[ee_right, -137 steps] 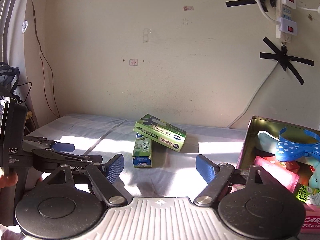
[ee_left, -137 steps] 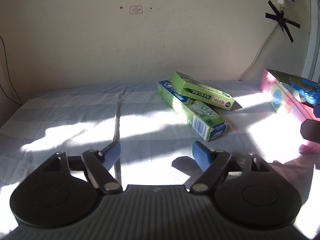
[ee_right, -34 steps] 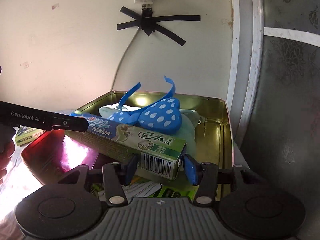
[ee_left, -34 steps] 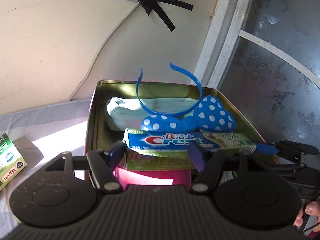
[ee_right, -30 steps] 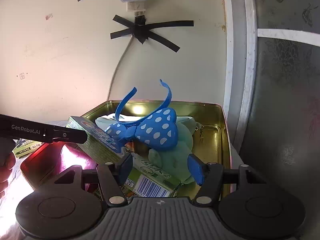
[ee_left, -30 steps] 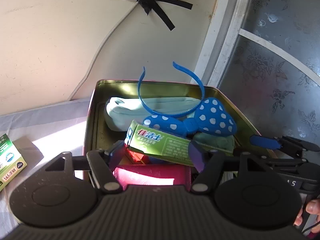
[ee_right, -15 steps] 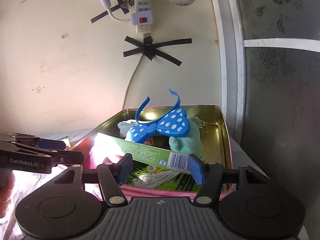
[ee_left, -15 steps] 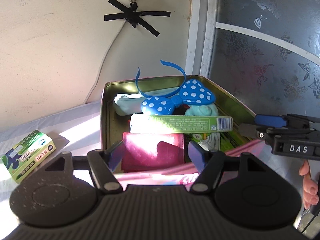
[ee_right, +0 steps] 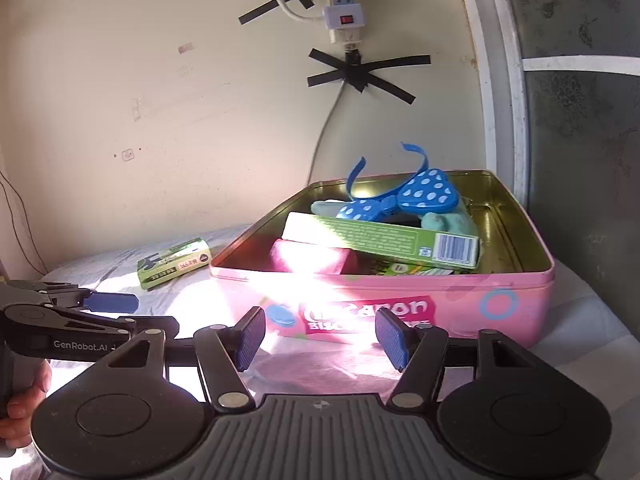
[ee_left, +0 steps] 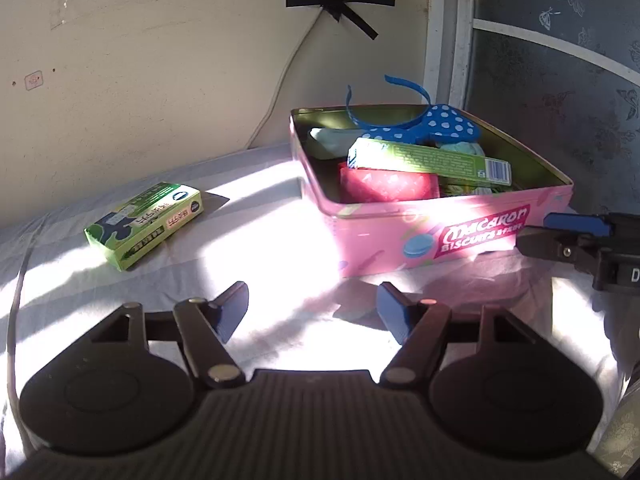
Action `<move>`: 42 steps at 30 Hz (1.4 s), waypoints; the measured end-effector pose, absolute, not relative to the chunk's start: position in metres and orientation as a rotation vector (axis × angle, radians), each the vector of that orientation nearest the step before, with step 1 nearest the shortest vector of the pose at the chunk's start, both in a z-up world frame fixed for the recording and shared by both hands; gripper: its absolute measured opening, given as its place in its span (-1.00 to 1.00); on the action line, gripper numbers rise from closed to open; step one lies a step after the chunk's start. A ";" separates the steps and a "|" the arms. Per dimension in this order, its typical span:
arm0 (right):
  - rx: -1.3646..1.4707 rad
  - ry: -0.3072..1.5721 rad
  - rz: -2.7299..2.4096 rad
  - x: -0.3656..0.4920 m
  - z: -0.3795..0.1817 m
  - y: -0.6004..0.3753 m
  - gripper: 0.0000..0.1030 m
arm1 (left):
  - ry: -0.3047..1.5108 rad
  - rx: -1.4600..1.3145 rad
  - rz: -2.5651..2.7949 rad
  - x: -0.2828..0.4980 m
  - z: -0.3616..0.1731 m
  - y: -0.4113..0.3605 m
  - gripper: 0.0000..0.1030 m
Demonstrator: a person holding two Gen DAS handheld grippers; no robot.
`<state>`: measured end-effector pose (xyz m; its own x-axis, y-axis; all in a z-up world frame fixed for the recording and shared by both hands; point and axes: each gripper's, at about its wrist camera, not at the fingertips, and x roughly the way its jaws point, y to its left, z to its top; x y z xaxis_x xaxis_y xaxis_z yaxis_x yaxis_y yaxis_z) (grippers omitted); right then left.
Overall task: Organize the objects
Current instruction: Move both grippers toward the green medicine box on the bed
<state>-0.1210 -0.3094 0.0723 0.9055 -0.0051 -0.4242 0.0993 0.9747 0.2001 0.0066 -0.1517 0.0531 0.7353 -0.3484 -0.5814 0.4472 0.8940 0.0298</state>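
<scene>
A pink biscuit tin stands on the cloth, also in the right wrist view. A long green toothpaste box lies across its contents, also seen from the right. A blue dotted headband, a pink box and light blue cloth lie in the tin. A second green box lies on the cloth left of the tin. My left gripper is open and empty, in front of the tin. My right gripper is open and empty, close before the tin's front wall.
The wall stands right behind, with a cable taped in a black cross and a power strip. A frosted glass door is at the right. The striped cloth covers the surface.
Both grippers have let go of the toothpaste box, which now lies in the tin. Both have pulled back and lower, so the tin's front wall shows.
</scene>
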 end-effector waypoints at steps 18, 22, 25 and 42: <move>0.095 0.505 0.148 -0.056 0.075 -0.186 0.05 | 0.622 0.108 -0.182 0.046 0.022 -0.023 0.40; 0.072 0.523 0.182 -0.037 0.069 -0.164 0.05 | 0.619 0.099 -0.124 0.058 0.018 0.000 0.40; 0.053 0.530 0.195 -0.021 0.064 -0.151 0.06 | 0.602 0.090 -0.080 0.068 0.016 0.016 0.40; 0.233 0.619 0.079 0.186 0.067 -0.158 0.20 | 0.572 -0.234 -0.088 0.084 0.015 0.074 0.41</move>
<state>0.1856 -0.1576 0.0666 0.8122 0.1432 -0.5655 -0.0041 0.9708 0.2400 0.0843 0.0745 0.0150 0.8380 -0.1477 -0.5253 0.0180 0.9697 -0.2438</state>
